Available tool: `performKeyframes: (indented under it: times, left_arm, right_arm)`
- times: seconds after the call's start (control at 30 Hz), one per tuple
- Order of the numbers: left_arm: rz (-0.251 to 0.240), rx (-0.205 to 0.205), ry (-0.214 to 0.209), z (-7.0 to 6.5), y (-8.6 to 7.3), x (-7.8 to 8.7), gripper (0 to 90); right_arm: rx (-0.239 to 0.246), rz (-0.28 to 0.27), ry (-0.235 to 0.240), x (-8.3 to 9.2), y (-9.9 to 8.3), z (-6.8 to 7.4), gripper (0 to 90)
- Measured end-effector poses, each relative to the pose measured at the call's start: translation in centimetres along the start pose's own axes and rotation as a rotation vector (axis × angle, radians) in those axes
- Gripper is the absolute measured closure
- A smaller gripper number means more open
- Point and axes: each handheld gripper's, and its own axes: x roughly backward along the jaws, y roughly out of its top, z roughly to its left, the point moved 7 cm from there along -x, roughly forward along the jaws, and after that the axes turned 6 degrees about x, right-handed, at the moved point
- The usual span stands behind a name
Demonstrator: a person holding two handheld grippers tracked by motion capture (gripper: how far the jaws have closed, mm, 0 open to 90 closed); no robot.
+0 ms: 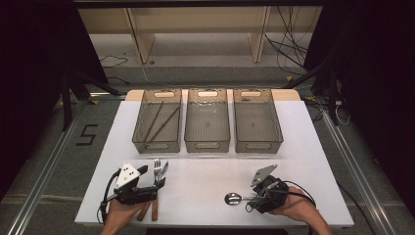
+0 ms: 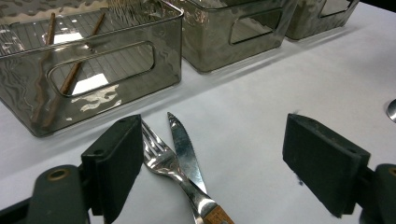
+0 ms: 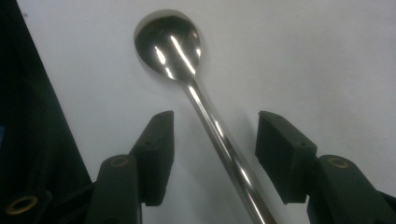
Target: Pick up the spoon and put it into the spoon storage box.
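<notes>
Right gripper [image 3: 212, 140] sits open, spoon [image 3: 187, 70] handle between its jaws but not pinched. Left gripper [image 2: 212, 158] is wide open, fork [image 2: 156, 156] and knife [image 2: 184, 151] lying between its jaws.

Overhead lighting falls evenly on the white table [image 1: 210, 186], which reads bright, while the surroundings on both sides drop to near black. Shadows on the tabletop are soft and short — the three smoky bins [image 1: 207, 122] cast only faint ones. The high view is somewhat soft and low in detail. In the right gripper view the spoon [image 3: 170, 44] carries sharp streaked glare in its bowl and along its handle; the near jaws are slightly blurred. In the left gripper view, highlights glint on the fork [image 2: 159, 156] and knife [image 2: 184, 151] — reflections ripple across the bin walls.
</notes>
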Motion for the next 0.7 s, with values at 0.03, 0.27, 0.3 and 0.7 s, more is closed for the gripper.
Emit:
performKeyframes:
  times: [0.03,0.27,0.3,0.7]
  left_arm:
    - [0.0,0.0,0.0,0.0,0.0,0.0,20.4]
    - [0.001,-0.001,0.0,-0.06,-0.01,-0.04,20.4]
    - [0.003,-0.002,0.0,-0.05,-0.02,-0.04,20.4]
    - [0.003,-0.005,0.003,-0.11,-0.02,-0.05,20.7]
  right_arm:
    - [0.0,0.0,0.0,0.0,0.0,0.0,48.0]
    - [0.013,0.031,-0.02,-0.45,-0.03,-0.22,58.3]
    - [0.013,0.028,-0.022,-0.44,-0.04,-0.3,59.9]
    - [0.038,0.057,-0.019,-0.42,0.08,0.27,76.1]
